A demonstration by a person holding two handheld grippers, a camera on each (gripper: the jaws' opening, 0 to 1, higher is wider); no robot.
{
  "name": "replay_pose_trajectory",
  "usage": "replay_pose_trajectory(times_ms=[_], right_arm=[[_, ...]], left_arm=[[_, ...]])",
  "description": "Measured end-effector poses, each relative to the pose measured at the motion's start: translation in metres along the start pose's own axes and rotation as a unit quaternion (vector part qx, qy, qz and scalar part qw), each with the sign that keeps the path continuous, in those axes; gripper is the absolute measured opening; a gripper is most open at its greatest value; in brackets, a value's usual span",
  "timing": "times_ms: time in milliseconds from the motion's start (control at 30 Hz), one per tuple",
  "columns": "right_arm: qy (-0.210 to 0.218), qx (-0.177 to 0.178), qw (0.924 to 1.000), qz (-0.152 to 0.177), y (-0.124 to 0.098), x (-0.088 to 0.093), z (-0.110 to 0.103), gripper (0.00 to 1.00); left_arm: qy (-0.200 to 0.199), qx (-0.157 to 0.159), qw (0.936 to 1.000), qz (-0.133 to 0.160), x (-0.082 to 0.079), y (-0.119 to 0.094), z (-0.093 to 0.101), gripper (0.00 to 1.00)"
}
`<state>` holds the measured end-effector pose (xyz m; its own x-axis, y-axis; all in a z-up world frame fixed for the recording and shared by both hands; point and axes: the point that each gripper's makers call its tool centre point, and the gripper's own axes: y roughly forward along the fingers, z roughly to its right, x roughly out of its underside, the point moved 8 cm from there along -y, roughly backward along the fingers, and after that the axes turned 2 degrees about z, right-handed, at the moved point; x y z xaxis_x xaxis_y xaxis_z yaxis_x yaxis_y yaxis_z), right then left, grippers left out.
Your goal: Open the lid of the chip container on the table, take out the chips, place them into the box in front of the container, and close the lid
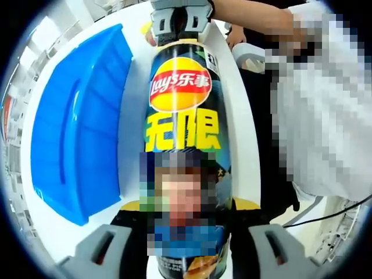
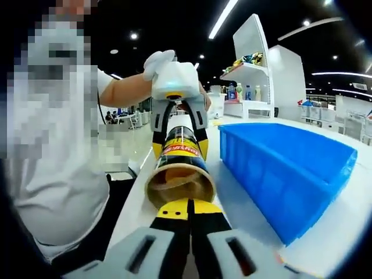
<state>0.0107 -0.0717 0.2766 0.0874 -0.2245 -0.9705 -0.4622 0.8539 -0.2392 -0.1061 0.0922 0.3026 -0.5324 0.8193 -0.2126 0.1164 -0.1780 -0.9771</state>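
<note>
The chip can (image 1: 185,145) is held lying on its side, above the white table (image 1: 131,192), between the two tools. In the left gripper view it is seen lengthwise, its black and yellow label with a red and yellow logo facing the camera. Its near part is gripped from both sides by the left tool (image 1: 185,247), whose grey jaws press against the can. At the far end of the can, the right tool (image 1: 180,23) is seen at the can's mouth.

In the right gripper view the open mouth of the can (image 2: 180,174) faces the camera, and its pale inside is visible; what lies inside cannot be told. The right tool (image 2: 189,232) is seen just below that mouth with its jaws pressed together; whether something thin is pinched between them cannot be told. Behind the can, the left tool (image 2: 177,125) is clamped around the can's body.

The blue box (image 2: 279,168) stands on the table just beside the can, along the table's long edge. A person's arm (image 2: 125,87) reaches to the left tool.
</note>
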Motion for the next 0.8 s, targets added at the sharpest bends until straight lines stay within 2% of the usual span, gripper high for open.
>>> replay_pose_trajectory(times_ms=[133,200,300,367,467,500,567,633,700,767,800], right_arm=[[0.016,0.018,0.9997,0.006,-0.011,0.000,0.005,0.03],[0.053,0.032,0.9980,0.016,-0.017,0.000,0.007,0.07],[0.071,0.032,0.9965,0.030,-0.027,-0.001,0.007,0.13],[0.105,0.030,0.9934,0.037,-0.031,-0.001,0.004,0.16],[0.146,0.054,0.9872,0.035,-0.040,-0.002,0.004,0.16],[0.164,0.057,0.9842,0.036,-0.042,-0.003,0.003,0.17],[0.195,0.038,0.9775,0.072,-0.046,-0.012,-0.004,0.18],[0.220,0.031,0.9721,0.076,-0.048,-0.014,-0.009,0.19],[0.256,0.025,0.9633,0.077,-0.049,-0.015,-0.014,0.19],[0.305,0.029,0.9493,0.070,-0.046,-0.013,-0.017,0.19],[0.337,0.037,0.9381,0.070,-0.043,-0.013,-0.016,0.19]], left_arm=[[0.000,0.001,1.0000,0.001,0.000,0.000,0.000,0.54],[0.001,0.001,1.0000,0.000,0.000,0.000,0.000,0.54],[0.001,0.001,1.0000,-0.001,0.001,0.000,-0.001,0.54],[0.001,0.001,1.0000,0.000,0.001,0.000,-0.001,0.54],[0.000,0.001,1.0000,0.001,0.001,0.000,-0.001,0.55],[0.000,0.001,1.0000,0.001,0.001,0.000,-0.001,0.55],[0.000,0.000,1.0000,0.001,0.001,0.000,-0.001,0.55],[0.000,0.001,1.0000,0.002,0.001,0.000,-0.001,0.55],[0.000,0.001,1.0000,0.001,0.001,0.000,-0.001,0.55],[0.000,0.001,1.0000,0.001,0.001,0.000,-0.001,0.55],[0.000,0.001,1.0000,0.001,0.001,0.000,-0.001,0.55]])
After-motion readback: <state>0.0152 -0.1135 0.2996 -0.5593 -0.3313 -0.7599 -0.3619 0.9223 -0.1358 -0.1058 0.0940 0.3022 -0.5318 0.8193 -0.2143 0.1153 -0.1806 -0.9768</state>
